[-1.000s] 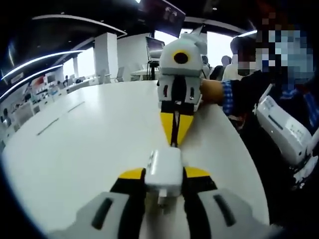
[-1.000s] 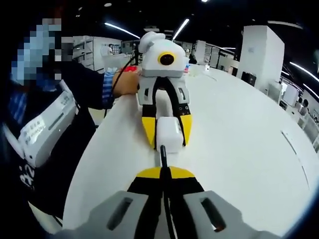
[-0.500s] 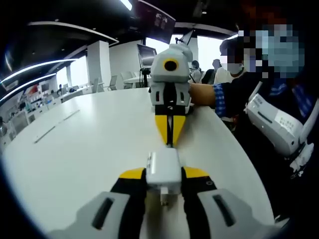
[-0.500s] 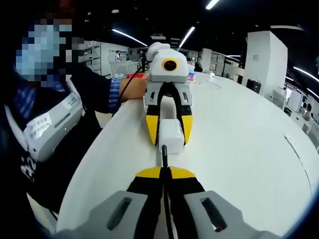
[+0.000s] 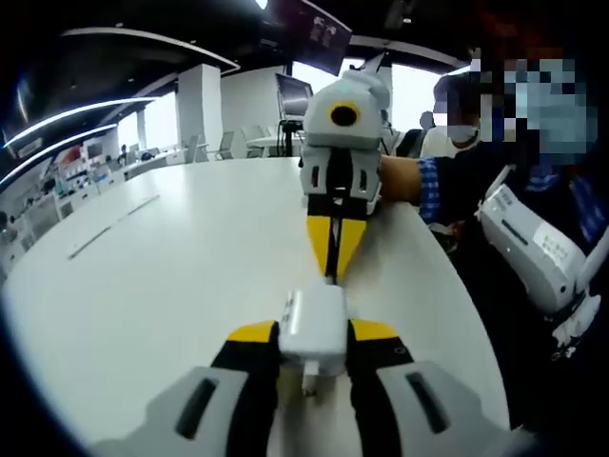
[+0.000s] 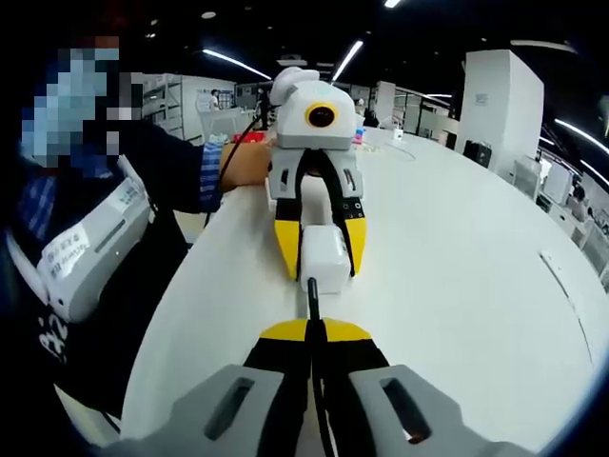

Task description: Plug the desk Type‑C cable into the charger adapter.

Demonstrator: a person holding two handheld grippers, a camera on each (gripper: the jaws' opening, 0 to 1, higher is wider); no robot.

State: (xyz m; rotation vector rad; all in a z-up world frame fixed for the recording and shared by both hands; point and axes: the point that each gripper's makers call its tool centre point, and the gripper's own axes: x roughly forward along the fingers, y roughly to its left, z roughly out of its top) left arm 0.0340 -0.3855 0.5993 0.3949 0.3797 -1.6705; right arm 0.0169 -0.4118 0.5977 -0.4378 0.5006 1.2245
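Showing the mating step close to finished, as far as the frames tell. Left hand-held gripper (image 5: 314, 335) is clenched on the white charger adapter (image 5: 314, 328), jaws pressing its two sides; adapter held just above the white desk (image 5: 162, 276), w/ a small metal part visible at its near end in the left gripper view. Right hand-held gripper (image 6: 312, 333) is clamped on the black Type-C cable (image 6: 311, 303), jaws pressed together w/ the cable running back between them toward the camera. In the right gripper view the cable tip meets the adapter's near face, approx. centred; touching, but whether the plug is fully seated or only at the port mouth cannot be told, since the joint is small and partly hidden by the jaw tips. In the left gripper view the right hand-held gripper faces in from beyond the adapter, its yellow tips in line w/ the adapter's far end, so the two tools are nose to nose along one axis. Done, by judgement: both parts picked up, aligned, brought into contact. Left: confirm or complete the final push, then let go of cable and adapter. A person's sleeve (image 5: 433, 186) shows beside the desk edge.
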